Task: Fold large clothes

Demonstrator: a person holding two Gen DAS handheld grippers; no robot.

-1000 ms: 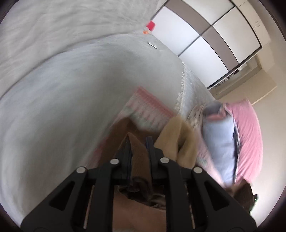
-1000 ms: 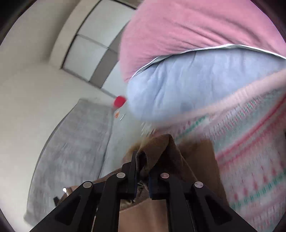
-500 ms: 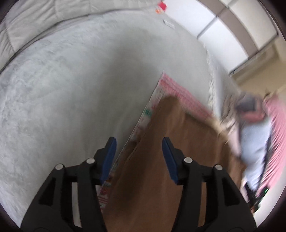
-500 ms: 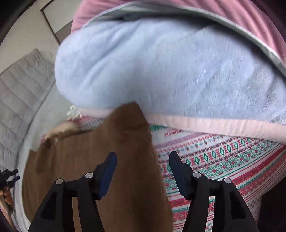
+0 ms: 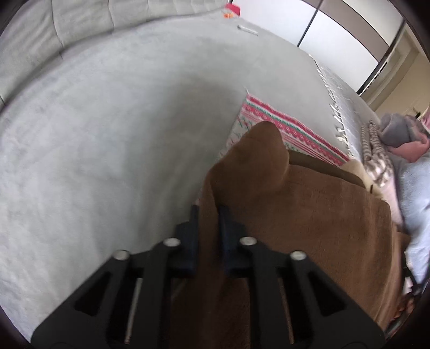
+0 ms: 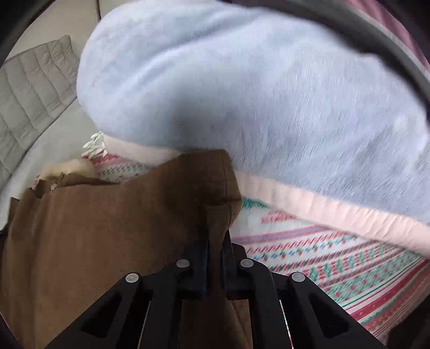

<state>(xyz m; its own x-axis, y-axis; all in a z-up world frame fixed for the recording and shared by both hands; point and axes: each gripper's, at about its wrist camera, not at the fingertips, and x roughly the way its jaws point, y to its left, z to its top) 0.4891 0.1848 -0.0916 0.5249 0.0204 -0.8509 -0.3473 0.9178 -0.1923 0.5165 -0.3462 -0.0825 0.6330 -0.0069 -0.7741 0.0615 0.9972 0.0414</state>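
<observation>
A brown garment (image 5: 295,214) lies on a pink-and-green patterned blanket (image 5: 282,126) on the bed. In the left wrist view, my left gripper (image 5: 208,212) is closing, its pads pinching a raised fold at the garment's left edge. The right wrist view shows the same brown garment (image 6: 107,228) spread to the left, with one corner folded up. My right gripper (image 6: 215,239) is closing on that corner, and the fabric sits pressed between its pads. The patterned blanket (image 6: 322,257) shows to the right of it.
A bulky light blue blanket (image 6: 242,94) with a pink border lies just beyond the right gripper. A pale grey bed cover (image 5: 107,134) stretches left of the garment toward a quilted headboard (image 5: 80,21). A small red object (image 5: 233,9) sits at the far end, and wardrobe doors (image 5: 336,40) stand behind.
Both grippers let go of the lifted brown fabric, opened wide, came down toward the bed, and have closed again on folds of the garment now lying spread out.
</observation>
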